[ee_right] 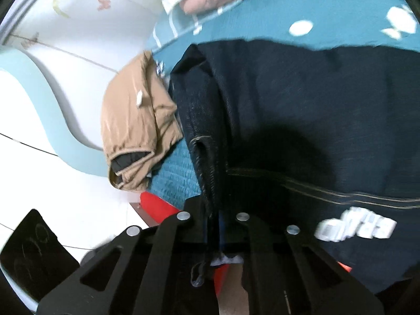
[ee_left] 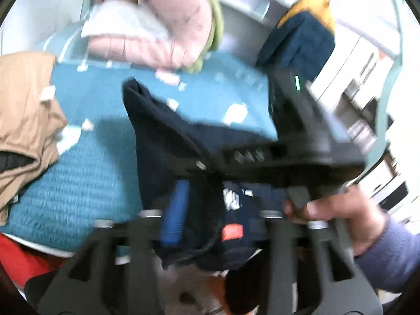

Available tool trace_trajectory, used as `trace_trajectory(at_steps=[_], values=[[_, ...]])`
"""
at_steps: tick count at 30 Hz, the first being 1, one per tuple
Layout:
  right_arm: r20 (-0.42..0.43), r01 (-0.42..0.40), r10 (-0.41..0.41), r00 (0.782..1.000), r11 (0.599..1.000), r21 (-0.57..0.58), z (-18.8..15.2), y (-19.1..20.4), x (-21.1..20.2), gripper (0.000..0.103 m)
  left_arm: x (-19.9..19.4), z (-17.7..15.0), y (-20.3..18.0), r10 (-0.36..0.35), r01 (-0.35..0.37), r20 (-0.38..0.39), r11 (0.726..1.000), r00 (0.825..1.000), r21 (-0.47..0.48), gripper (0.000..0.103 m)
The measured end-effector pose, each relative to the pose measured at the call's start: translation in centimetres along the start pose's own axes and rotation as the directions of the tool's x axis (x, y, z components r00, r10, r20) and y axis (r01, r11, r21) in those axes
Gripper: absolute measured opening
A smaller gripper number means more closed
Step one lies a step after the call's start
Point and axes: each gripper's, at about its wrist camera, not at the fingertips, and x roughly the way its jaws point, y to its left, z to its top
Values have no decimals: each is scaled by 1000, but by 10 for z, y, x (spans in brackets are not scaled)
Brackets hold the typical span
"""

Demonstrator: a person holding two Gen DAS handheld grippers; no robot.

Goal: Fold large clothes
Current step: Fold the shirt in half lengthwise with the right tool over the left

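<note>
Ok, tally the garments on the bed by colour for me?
Dark navy garment, held in both tongs: 1
Tan garment: 1
Pink garment: 1
Navy-and-mustard garment: 1
Total: 4

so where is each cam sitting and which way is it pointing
Left wrist: sits on the left gripper, looking forward and down over the teal bedspread; its jaws are shut on the dark navy garment, and the right gripper and the person's right hand show.
Right wrist: sits on the right gripper, looking down onto the garment; only its own jaws show, shut on a seam edge.
Shared: the navy garment, bedspread, tan garment and pink jacket.
</note>
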Motion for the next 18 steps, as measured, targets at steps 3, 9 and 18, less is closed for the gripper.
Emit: trace_trajectory(at_steps=[3, 9, 18], values=[[57, -4, 5, 998, 1000, -14, -2, -5, -37, 3, -10, 13, -1, -19, 21, 58, 999, 998, -35, 64], [162, 44, -40, 986, 999, -20, -14, -31, -124, 3, 42, 23, 1, 113, -117, -69, 992, 991, -55, 71], [248, 237, -278, 928, 954, 184, -42, -122, -201, 4, 143, 8, -30, 52, -76, -253, 993, 966, -86, 85]])
